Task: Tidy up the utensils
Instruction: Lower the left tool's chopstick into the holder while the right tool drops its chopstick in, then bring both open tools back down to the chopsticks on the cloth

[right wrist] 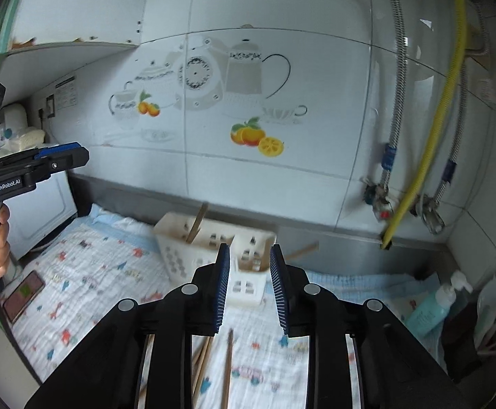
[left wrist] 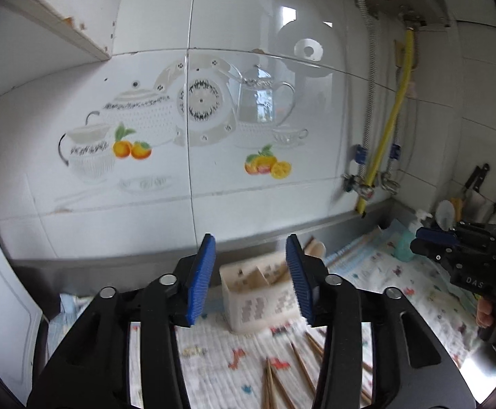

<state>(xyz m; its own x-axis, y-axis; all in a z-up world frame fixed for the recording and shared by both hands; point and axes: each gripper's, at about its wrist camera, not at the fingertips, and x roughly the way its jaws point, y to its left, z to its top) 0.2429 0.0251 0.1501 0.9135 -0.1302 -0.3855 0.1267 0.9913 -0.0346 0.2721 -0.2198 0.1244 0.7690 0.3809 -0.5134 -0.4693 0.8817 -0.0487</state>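
A cream perforated utensil holder stands on the patterned cloth by the wall, with a wooden chopstick upright in one compartment. Several loose wooden chopsticks lie on the cloth in front of it. My left gripper is open, blue pads apart, nothing between them, holder behind the gap. My right gripper is open by a narrower gap, empty, hovering above the chopsticks. Each gripper shows in the other's view: the right gripper and the left gripper.
A tiled wall with a teapot decal backs the counter. Hoses and a yellow pipe run down at right. A teal soap bottle and a dish rack sit at the right corner. A phone lies at the cloth's left edge.
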